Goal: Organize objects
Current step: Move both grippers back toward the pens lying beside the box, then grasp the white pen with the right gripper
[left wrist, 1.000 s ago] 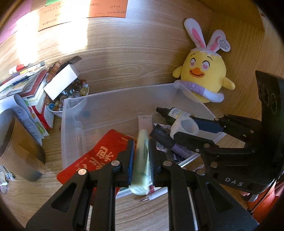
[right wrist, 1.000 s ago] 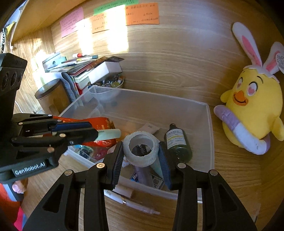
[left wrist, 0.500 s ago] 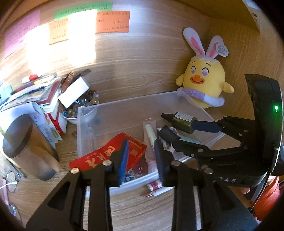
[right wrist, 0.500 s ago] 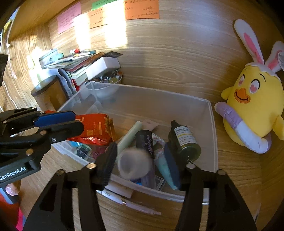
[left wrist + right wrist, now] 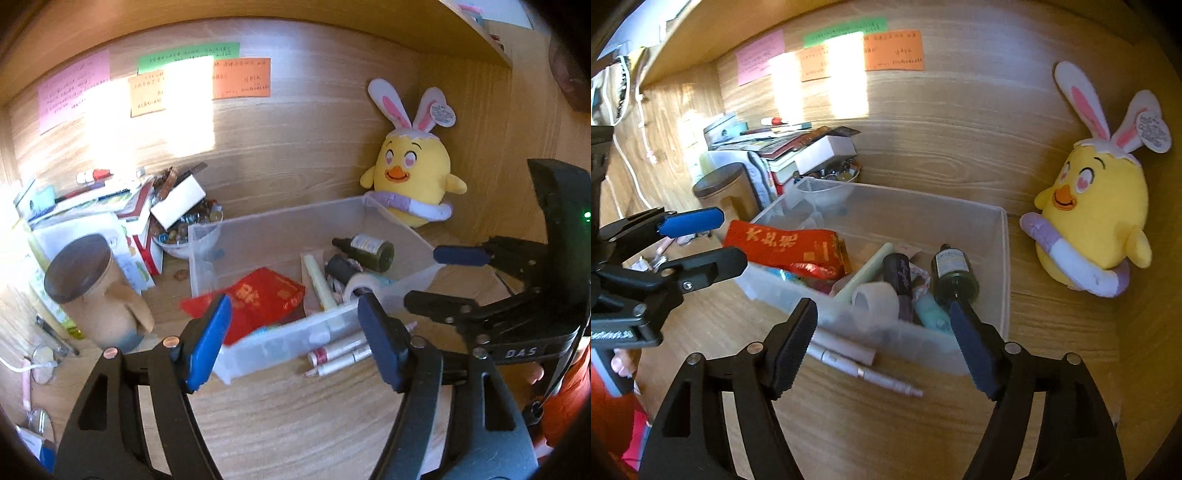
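Fingers of both the left gripper [image 5: 295, 343] and right gripper [image 5: 884, 341] are spread wide, holding nothing, near the clear plastic bin [image 5: 1004, 266]. Inside lie the white tape roll [image 5: 875, 301], pale green tube [image 5: 319, 284], dark bottle [image 5: 955, 275] and red packet [image 5: 266, 299]; pens [image 5: 864, 371] lie just outside its near wall.

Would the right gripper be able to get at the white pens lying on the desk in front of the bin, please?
Probably yes. The right gripper is open and empty, and the white pens lie on bare desk just outside the clear bin's front wall, with nothing over them. The wall sits close behind them, so a low approach looks wise.
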`<action>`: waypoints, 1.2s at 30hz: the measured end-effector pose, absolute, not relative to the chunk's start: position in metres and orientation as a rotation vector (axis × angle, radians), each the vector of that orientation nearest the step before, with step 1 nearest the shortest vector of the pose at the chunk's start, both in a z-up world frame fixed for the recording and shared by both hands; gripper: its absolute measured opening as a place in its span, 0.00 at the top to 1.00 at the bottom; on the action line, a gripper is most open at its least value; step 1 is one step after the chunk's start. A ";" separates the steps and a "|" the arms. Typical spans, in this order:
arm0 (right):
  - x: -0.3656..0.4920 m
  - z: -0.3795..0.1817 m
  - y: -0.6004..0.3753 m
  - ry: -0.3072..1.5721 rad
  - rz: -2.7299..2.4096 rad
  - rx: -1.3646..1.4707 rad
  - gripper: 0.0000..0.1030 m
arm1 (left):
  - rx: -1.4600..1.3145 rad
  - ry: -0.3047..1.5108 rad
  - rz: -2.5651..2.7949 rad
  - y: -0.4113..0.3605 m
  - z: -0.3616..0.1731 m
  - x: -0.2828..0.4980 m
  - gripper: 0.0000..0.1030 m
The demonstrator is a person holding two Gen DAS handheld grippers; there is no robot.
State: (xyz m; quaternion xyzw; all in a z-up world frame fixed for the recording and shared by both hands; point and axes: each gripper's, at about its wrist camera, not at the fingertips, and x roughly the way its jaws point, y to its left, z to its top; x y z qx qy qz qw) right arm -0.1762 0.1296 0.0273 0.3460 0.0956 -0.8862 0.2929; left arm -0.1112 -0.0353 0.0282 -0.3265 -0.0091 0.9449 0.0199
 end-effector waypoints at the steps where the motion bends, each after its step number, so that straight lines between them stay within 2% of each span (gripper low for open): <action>1: -0.172 0.027 0.132 0.261 -2.357 0.919 0.30 | -1.020 -0.027 2.928 -0.035 0.026 -0.109 0.31; 4: -0.160 0.024 0.135 0.286 -2.342 0.917 0.30 | -1.038 -0.023 2.922 -0.034 0.020 -0.099 0.31; 7: -0.152 0.013 0.136 0.292 -2.308 0.946 0.27 | -1.064 -0.026 2.914 -0.034 0.009 -0.091 0.25; 16: -0.164 -0.032 0.115 0.395 -2.211 1.104 0.27 | -1.221 -0.090 2.860 -0.044 -0.031 -0.086 0.25; 26: -0.174 -0.042 0.108 0.382 -2.089 1.184 0.27 | -1.256 -0.111 2.860 -0.051 -0.044 -0.083 0.25; 31: -0.156 -0.033 0.105 0.431 -2.060 1.117 0.28 | -1.254 -0.123 2.859 -0.051 -0.045 -0.088 0.25; 32: -0.155 -0.033 0.101 0.436 -2.052 1.112 0.28 | -1.252 -0.130 2.861 -0.051 -0.045 -0.088 0.25; 34: -0.156 -0.036 0.090 0.473 -2.041 1.104 0.44 | -1.246 -0.142 2.863 -0.051 -0.043 -0.088 0.25; 36: -0.159 -0.042 0.079 0.512 -2.025 1.103 0.54 | -1.236 -0.144 2.874 -0.052 -0.040 -0.087 0.25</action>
